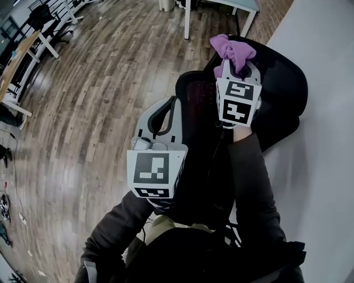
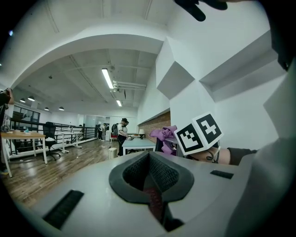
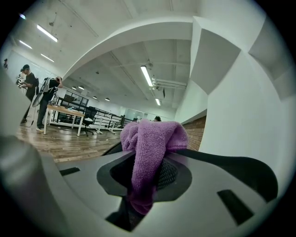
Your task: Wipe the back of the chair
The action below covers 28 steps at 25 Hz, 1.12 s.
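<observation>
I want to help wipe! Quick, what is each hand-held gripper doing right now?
Left hand-held gripper: closed, no cloth in it.
Right hand-held gripper: closed on the purple cloth.

Head view: marker cube (image 1: 155, 171) covering rear of left gripper (image 1: 167, 109). Sleeves (image 1: 251, 177) and both grippers masking middle of chair (image 1: 282, 83) back. Chair seat and base lying out of sight under backrest. Right gripper (image 1: 236, 65) hiding lower end of purple cloth (image 1: 232, 48). Top edge cropping table (image 1: 246, 5) to legs and corner.
Left gripper view: people (image 2: 122, 134) at far end showing too small for detail.
Right gripper view: cloth filling jaw gap, hiding pads behind it. Gripper body cutting off chair below rim.
</observation>
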Motion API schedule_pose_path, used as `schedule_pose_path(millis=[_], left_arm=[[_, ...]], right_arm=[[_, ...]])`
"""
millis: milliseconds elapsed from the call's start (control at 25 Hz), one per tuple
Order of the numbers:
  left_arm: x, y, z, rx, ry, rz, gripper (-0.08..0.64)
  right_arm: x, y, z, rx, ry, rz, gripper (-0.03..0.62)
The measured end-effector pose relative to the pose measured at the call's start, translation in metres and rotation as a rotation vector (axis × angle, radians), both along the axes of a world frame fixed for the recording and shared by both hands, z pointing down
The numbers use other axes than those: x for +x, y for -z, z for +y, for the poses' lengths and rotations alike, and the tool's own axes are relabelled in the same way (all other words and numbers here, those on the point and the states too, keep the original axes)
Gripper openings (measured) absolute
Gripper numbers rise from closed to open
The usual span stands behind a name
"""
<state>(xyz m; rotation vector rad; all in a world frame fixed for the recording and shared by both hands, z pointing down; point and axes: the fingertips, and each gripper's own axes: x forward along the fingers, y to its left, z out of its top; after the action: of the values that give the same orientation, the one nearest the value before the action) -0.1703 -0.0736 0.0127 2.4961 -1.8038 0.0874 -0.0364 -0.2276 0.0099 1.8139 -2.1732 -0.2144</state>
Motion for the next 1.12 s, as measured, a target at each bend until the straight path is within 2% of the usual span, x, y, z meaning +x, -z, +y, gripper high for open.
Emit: schedule_pose_path(millis=[400, 1120], left_arm=[[-0.010, 0.004, 0.007, 0.014, 0.005, 0.005, 0.009], [-0.004, 0.001, 0.003, 0.005, -0.002, -0.003, 0.009]], right_arm=[[-0.014, 0.007, 0.005, 0.003, 0.018, 0.001, 0.081], [-0.019, 0.002, 0.014, 0.029, 0.043, -0.011, 0.080]])
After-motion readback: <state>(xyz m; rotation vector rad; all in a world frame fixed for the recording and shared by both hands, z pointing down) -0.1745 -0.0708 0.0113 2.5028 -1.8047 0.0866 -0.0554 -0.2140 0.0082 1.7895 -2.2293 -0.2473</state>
